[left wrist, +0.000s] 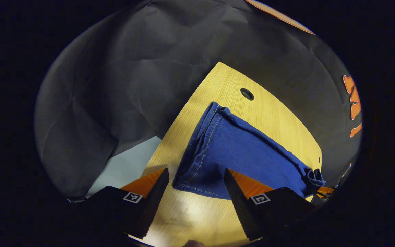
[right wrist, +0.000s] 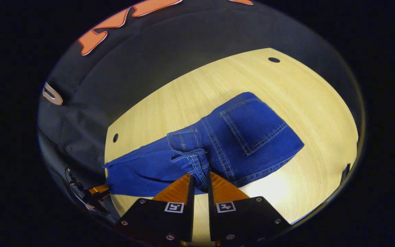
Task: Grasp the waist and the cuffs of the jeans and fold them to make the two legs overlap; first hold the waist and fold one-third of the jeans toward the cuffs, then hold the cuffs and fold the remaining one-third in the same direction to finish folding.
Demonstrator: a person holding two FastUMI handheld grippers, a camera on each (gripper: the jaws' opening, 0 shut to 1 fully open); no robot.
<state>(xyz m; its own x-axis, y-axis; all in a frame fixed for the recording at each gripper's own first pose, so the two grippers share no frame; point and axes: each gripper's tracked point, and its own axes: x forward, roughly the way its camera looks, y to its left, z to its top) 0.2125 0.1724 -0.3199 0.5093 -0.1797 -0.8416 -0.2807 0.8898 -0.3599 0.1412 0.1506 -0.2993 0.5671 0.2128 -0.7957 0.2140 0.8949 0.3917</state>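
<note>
Both legs overlap; right gripper (right wrist: 200, 181) prob. pinching jeans (right wrist: 238, 144) waist, left gripper (left wrist: 195, 178) open.

Left gripper (left wrist: 195, 178) jaws spread apart, apparently just above the jeans (left wrist: 238, 154) cuff hem.

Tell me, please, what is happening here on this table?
A person is folding blue denim jeans on a light wooden table with two handheld grippers. The right gripper is closed on a bunched fold of denim at the near edge, next to the back pocket. The left gripper is open at the hemmed cuff end, one finger over the cloth, not gripping. The jeans lie flat and lengthwise, legs apparently overlapped.
</note>
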